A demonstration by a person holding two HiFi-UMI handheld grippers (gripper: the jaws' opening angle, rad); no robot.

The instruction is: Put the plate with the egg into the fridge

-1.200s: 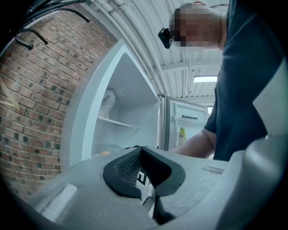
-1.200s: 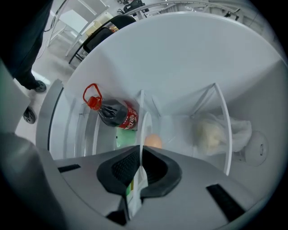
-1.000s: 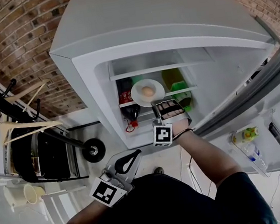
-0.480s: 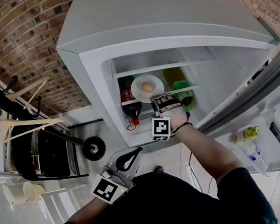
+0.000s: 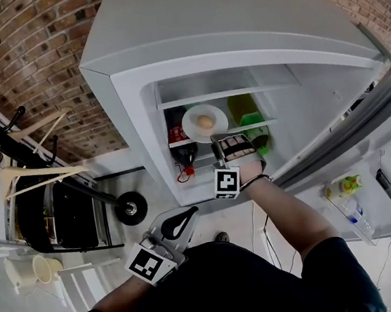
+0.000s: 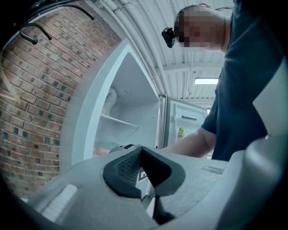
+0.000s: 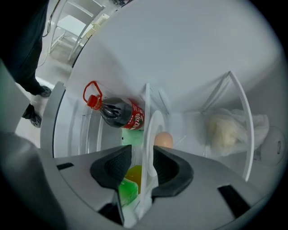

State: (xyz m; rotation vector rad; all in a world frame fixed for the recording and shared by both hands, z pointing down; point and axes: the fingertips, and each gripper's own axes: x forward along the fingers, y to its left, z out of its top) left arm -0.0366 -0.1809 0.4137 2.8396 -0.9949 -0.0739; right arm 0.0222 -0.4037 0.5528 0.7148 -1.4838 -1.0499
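Your right gripper [image 7: 143, 170] reaches into the open fridge [image 5: 238, 40], its jaws opening, with the rim of the white plate [image 7: 152, 128] between the pads. The plate, carrying the egg [image 7: 163, 139], rests on a fridge shelf [image 5: 266, 122], with a dark soda bottle [image 7: 118, 114] near it. Your left gripper [image 6: 141, 167] hangs low by your body, jaws together on nothing.

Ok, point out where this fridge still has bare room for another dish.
Barest: the top shelf, only a white bag on it. Crowded: the middle shelf, where the plate sits beside green items, with the cola bottle lying just beneath.
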